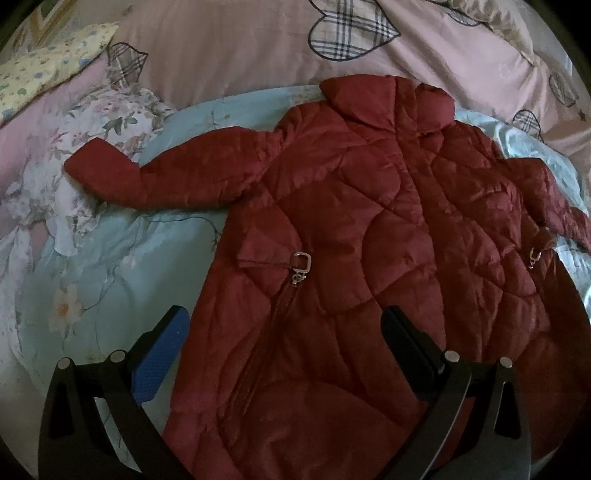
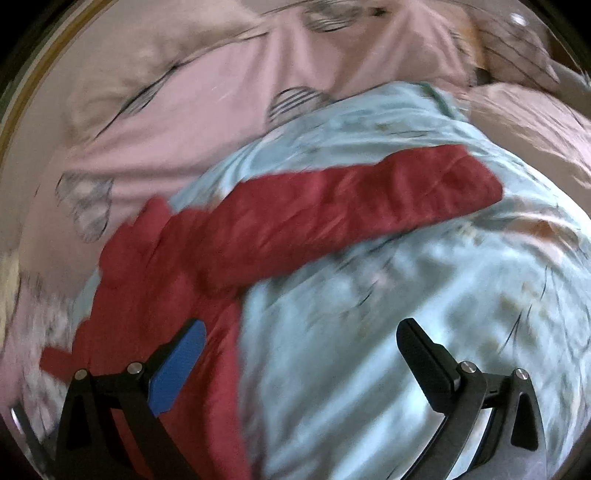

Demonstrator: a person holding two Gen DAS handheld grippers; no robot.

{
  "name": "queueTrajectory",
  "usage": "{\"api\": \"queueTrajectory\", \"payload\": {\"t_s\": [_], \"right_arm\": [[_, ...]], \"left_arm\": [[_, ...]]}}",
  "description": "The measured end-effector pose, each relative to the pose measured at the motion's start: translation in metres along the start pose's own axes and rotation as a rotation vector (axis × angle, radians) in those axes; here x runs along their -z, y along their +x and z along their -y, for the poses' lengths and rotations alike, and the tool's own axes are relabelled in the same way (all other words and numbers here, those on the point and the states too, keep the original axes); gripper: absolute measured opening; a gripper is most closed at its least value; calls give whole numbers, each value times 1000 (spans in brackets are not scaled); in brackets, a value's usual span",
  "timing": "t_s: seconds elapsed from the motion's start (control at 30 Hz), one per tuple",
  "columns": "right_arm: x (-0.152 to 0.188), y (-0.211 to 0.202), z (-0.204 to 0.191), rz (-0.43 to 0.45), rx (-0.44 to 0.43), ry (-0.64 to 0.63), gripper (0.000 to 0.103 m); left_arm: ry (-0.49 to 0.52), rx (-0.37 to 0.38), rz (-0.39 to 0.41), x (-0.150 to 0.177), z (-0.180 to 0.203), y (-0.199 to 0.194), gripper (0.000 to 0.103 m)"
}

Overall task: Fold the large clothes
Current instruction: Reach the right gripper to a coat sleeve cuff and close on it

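Observation:
A dark red quilted jacket (image 1: pixel 369 229) lies front up and spread on a light blue floral quilt (image 1: pixel 92 280), collar at the far side. Its left sleeve (image 1: pixel 147 177) stretches out to the left. My left gripper (image 1: pixel 284 321) is open and empty, hovering over the jacket's lower left part near a zip pocket with a metal pull (image 1: pixel 301 267). The right wrist view is blurred. It shows the jacket's right sleeve (image 2: pixel 351 199) stretched out over the blue quilt (image 2: pixel 369 350). My right gripper (image 2: pixel 301 332) is open and empty over the jacket's side edge and the quilt.
A pink duvet with plaid heart patches (image 1: pixel 351 33) lies bunched behind the jacket. A yellow floral pillow (image 1: pixel 44 70) and a floral cloth (image 1: pixel 110 122) lie at the far left. Pink bedding (image 2: pixel 184 122) also fills the far side of the right wrist view.

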State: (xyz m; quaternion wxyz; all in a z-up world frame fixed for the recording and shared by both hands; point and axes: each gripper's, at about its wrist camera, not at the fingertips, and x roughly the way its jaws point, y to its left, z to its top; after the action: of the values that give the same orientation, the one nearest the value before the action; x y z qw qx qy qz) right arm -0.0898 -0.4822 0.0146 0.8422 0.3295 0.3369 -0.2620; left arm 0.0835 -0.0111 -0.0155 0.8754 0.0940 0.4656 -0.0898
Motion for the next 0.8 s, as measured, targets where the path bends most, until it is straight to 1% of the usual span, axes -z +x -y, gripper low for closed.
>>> {"api": "queueTrajectory", "payload": {"t_s": [0.07, 0.13, 0.2, 0.23, 0.37, 0.43, 0.5, 0.53, 0.57, 0.6, 0.63, 0.67, 0.7, 0.8], "right_arm": [[-18, 13, 26, 30, 35, 67, 102], [-32, 26, 47, 47, 45, 123, 98], [-44, 40, 67, 52, 54, 177, 88], [-48, 48, 75, 47, 59, 200, 87], [-60, 77, 102, 36, 45, 280, 78], [-64, 88, 113, 28, 23, 315, 70], [-67, 91, 118, 45, 23, 322, 56], [-69, 92, 119, 56, 20, 322, 54], [-74, 91, 121, 76, 9, 324, 48], [-76, 91, 122, 90, 6, 324, 37], [-78, 91, 121, 100, 7, 323, 30], [-82, 90, 120, 111, 7, 313, 20], [-85, 89, 116, 120, 5, 297, 14], [-90, 84, 98, 140, 3, 225, 10]], "left_arm": [[13, 7, -23, -1, 3, 7, 103], [17, 17, -34, -1, 5, 11, 103], [17, 25, -47, -1, 7, 15, 103], [18, 29, -61, -1, 8, 18, 103], [24, 25, -82, -1, 13, 26, 103], [28, 24, -92, -1, 15, 30, 103], [34, 21, -95, 0, 16, 32, 103], [37, 19, -98, 0, 17, 33, 103], [39, 20, -102, 0, 18, 35, 103], [40, 22, -102, 0, 18, 36, 103], [40, 24, -105, 0, 18, 37, 103], [39, 27, -108, 0, 19, 38, 103], [37, 31, -106, -1, 19, 38, 103], [31, 45, -106, -1, 18, 40, 103]]}}
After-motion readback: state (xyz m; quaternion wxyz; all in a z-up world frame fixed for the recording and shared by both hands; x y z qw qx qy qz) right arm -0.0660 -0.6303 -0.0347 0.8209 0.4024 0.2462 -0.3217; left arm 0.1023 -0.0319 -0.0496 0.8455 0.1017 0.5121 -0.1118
